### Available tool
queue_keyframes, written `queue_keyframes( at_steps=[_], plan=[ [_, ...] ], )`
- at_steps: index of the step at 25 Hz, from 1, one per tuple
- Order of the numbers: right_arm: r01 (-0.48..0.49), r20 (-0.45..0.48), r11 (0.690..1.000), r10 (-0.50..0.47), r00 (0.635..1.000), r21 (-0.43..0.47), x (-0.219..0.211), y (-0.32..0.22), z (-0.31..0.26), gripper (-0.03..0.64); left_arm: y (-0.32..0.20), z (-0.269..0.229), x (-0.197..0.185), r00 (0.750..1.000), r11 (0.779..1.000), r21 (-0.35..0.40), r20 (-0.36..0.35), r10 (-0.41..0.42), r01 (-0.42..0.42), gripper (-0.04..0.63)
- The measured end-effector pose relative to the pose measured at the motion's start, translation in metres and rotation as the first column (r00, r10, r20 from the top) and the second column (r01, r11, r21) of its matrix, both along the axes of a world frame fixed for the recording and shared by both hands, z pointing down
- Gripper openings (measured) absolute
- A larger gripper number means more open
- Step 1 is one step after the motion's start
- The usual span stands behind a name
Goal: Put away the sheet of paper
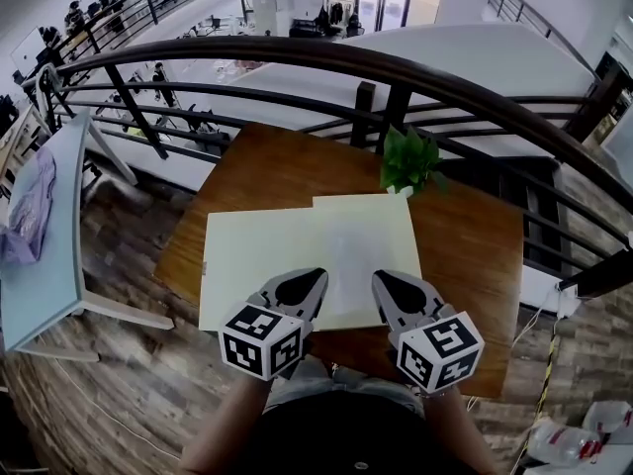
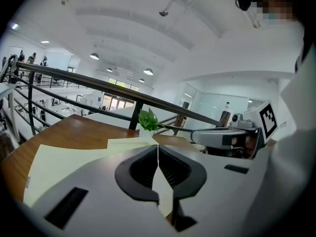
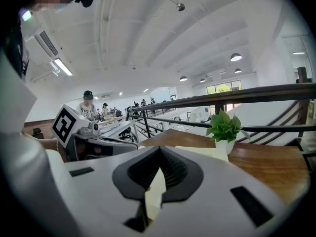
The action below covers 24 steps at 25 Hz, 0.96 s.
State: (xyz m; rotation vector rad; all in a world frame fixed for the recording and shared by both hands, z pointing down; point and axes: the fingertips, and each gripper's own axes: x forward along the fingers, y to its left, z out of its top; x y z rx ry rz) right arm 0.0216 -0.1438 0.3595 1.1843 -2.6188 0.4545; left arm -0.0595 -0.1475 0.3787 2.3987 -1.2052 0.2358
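Sheet of paper (image 1: pixel 267 255) lies flat on the wooden table (image 1: pixel 475 255), pale cream, with its near edge close to the table's near edge and right under my two tools. Its long axis runs left to right across the table in the head view, turned slightly so the left end sits a bit nearer me. At the far right corner a second pale layer overlaps it, and I cannot tell if that is another sheet or a fold. I judge it light, thin and floppy, so it will sag if lifted by one corner, crease easily, and probably slide on the smooth wood. With no thickness to grab from above, the best hold looks like the near long edge or a near corner, eased over the table edge, with one tool at each side to keep it flat. Left gripper (image 1: pixel 313 275) has its jaws closed tip to tip with nothing pinched, and paper only shows below them in the left gripper view. Right gripper (image 1: pixel 382 278) is the same, with jaws together and empty in the right gripper view. Both hover just over the near edge, side by side, pointing away from me. A small potted plant (image 1: pixel 408 158) stands at the far table edge, just beyond the overlapping layer, with a dark railing (image 1: pixel 297 52) behind it.
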Motion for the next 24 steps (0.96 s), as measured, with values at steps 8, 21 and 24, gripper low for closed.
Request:
queue_keyframes(
  at_steps=[8, 21, 24],
  plan=[
    [-0.007, -0.008, 1.000, 0.007, 1.000, -0.015, -0.001, 0.004, 0.007, 0.026, 0.002, 0.005, 0.002, 1.000, 1.000, -0.026, -0.022, 0.016, -0.017, 0.020],
    [-0.001, -0.031, 0.999, 0.000, 1.000, -0.041, 0.001, 0.004, 0.016, 0.026, 0.008, 0.014, 0.012, 0.998, 0.996, -0.055, -0.006, 0.068, -0.068, 0.020],
    [-0.004, -0.035, 0.999, 0.002, 0.999, -0.047, 0.001, 0.004, 0.017, 0.026, 0.007, 0.013, 0.011, 0.997, 0.996, -0.054, 0.000, 0.075, -0.075, 0.020]
  ],
)
